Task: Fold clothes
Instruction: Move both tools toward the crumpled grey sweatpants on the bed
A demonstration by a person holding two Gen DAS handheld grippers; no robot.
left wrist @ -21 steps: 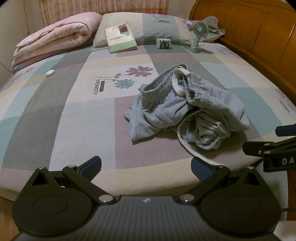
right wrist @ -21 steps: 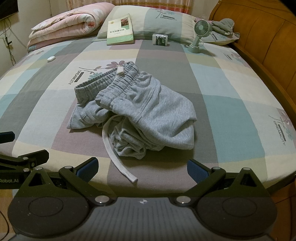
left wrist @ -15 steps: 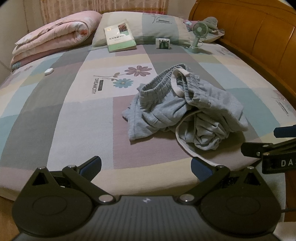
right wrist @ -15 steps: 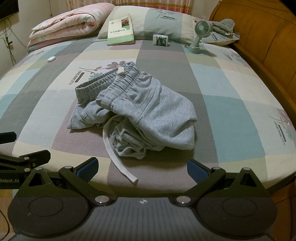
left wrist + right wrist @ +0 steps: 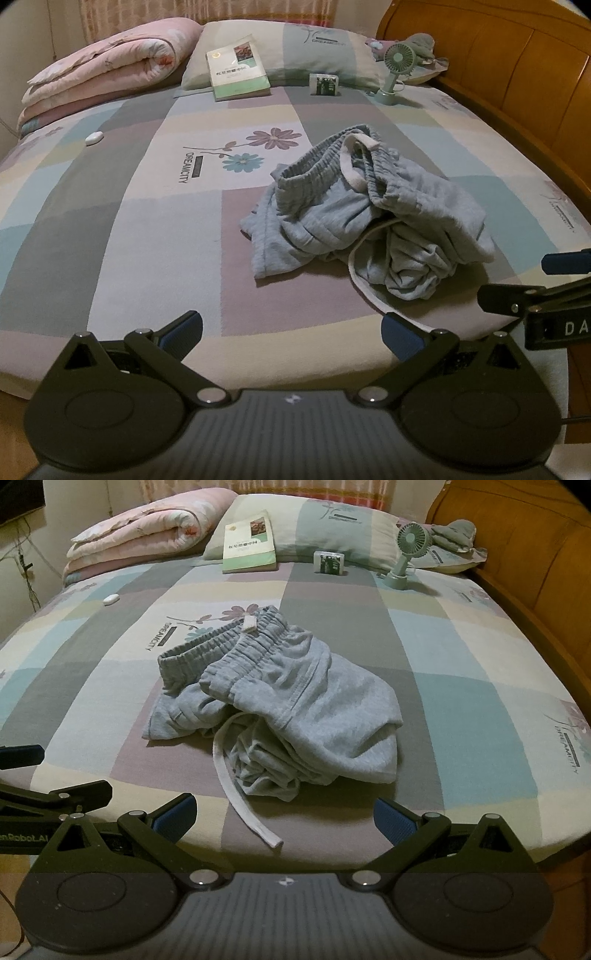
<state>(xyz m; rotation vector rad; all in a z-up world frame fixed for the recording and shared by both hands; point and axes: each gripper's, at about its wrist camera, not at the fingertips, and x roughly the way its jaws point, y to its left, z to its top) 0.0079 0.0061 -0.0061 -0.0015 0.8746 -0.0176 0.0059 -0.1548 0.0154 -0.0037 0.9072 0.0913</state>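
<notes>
Grey sweatpants (image 5: 365, 218) lie crumpled mid-bed (image 5: 110, 221), drawstring (image 5: 240, 790) trailing toward the near edge. The left gripper (image 5: 291, 332) and right gripper (image 5: 284, 814) hover wide open, empty, at that edge. Folding hasn't begun; next likely means pinching the waistband (image 5: 221, 646) and spreading the pants flat.

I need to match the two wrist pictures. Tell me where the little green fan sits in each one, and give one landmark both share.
Left wrist: the fan stands upper right of centre, by the pillow.
Right wrist: the fan stands upper right, by the same pillow.
Shared landmark: the book leaning on that pillow.
</notes>
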